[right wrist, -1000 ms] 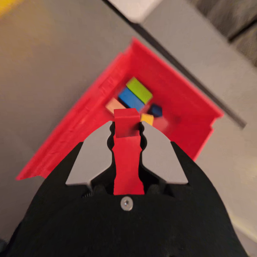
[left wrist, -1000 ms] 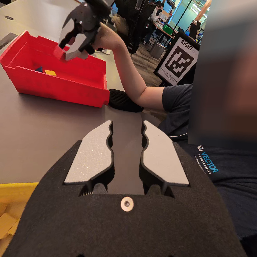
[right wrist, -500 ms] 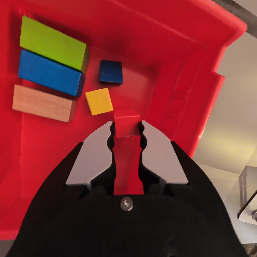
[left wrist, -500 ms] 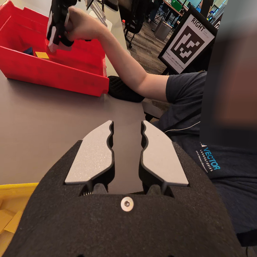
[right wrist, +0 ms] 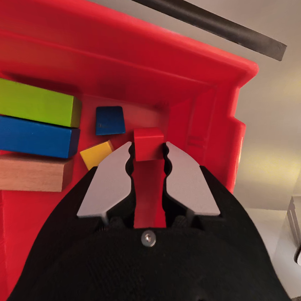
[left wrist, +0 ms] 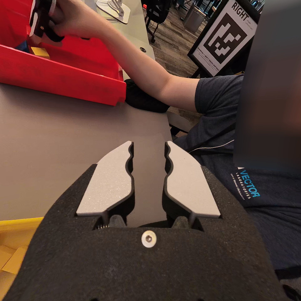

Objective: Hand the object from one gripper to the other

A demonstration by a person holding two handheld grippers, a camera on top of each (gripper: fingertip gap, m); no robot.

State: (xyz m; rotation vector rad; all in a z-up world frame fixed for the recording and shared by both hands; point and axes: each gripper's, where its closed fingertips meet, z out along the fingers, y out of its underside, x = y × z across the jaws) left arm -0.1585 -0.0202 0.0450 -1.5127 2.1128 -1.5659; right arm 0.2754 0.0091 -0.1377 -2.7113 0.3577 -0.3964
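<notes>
My right gripper (right wrist: 148, 143) is shut on a small red cube (right wrist: 148, 138); both pads press on its sides. It holds the cube low inside the red bin (right wrist: 179, 65), near the bin's right wall. In the left wrist view the right gripper (left wrist: 39, 21) reaches down into the same red bin (left wrist: 65, 78), held by a person's hand; the cube is hidden there. My left gripper (left wrist: 149, 143) is open with nothing between its fingers, and it hovers over the grey table (left wrist: 65, 138).
In the bin lie a green block (right wrist: 35, 104), a long blue block (right wrist: 34, 136), a wooden block (right wrist: 31, 175), a dark blue block (right wrist: 110, 120) and a yellow cube (right wrist: 96, 154). A yellow bin (left wrist: 13, 236) sits at lower left. The person's arm (left wrist: 138, 65) crosses a black pad (left wrist: 143, 99).
My right gripper has come down from above the red bin into it, still shut on the red cube. My left gripper stays open and has hardly moved.
</notes>
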